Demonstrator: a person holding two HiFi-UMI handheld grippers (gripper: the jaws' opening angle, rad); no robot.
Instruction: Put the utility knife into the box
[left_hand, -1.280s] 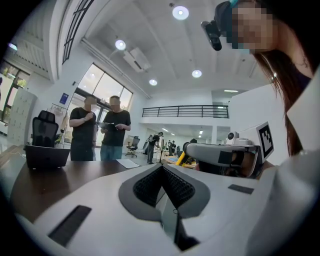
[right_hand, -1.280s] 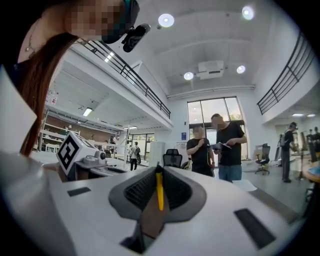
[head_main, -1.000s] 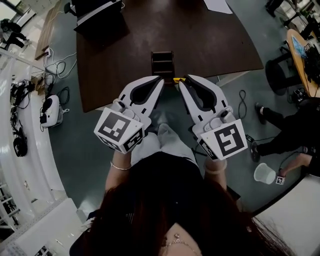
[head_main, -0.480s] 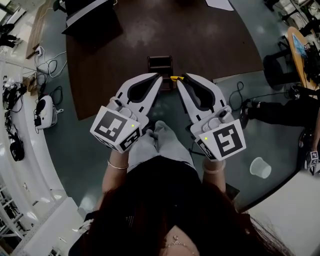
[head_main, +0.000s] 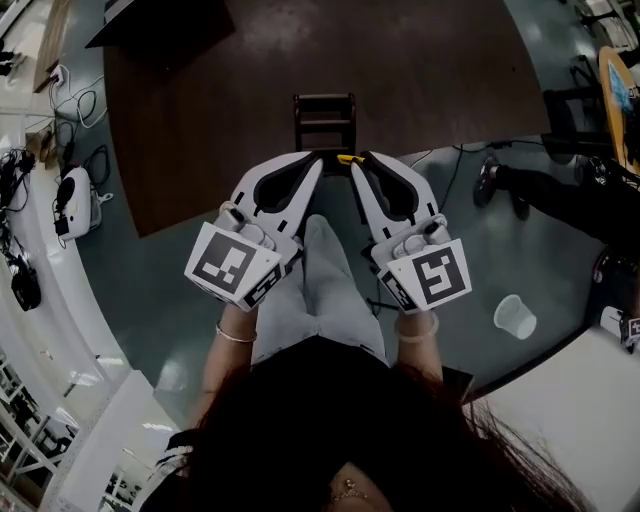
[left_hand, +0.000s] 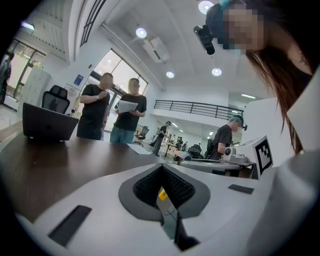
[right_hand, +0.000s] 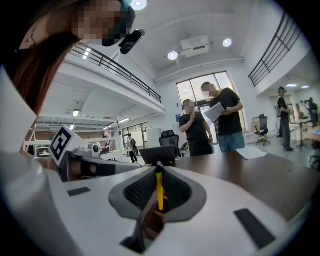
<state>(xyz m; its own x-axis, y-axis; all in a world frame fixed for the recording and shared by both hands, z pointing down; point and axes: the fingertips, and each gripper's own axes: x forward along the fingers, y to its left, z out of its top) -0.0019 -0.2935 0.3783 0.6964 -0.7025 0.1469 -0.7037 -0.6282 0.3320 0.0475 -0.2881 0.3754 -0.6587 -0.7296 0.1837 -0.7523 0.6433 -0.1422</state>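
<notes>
Right, the right claw (head_main: 352, 161) is pinching the yellow utility knife (head_main: 345, 158) edge-on between its pads, and it hangs at the near edge of the table (head_main: 220, 120), just short of the dark box (head_main: 324, 120) and not touching it. The left claw (head_main: 318, 160) hovers beside it with its tips pressed together on nothing. Nothing stands between the knife and the box. The table is dark brown wood; a closed dark laptop (left_hand: 47, 127) sits at its far side and a white sheet of paper (right_hand: 252, 152) lies further along. Beyond the table two people (left_hand: 112, 112) stand, one holding papers, in a bright, tall hall with ceiling lights and a railed gallery. Down on the grey-green floor (head_main: 150, 290) there is a white paper cup (head_main: 515, 316) to the right, cables (head_main: 85, 165) to the left, and a person's dark-clad legs (head_main: 560, 190) stretched out by the table's right corner.
</notes>
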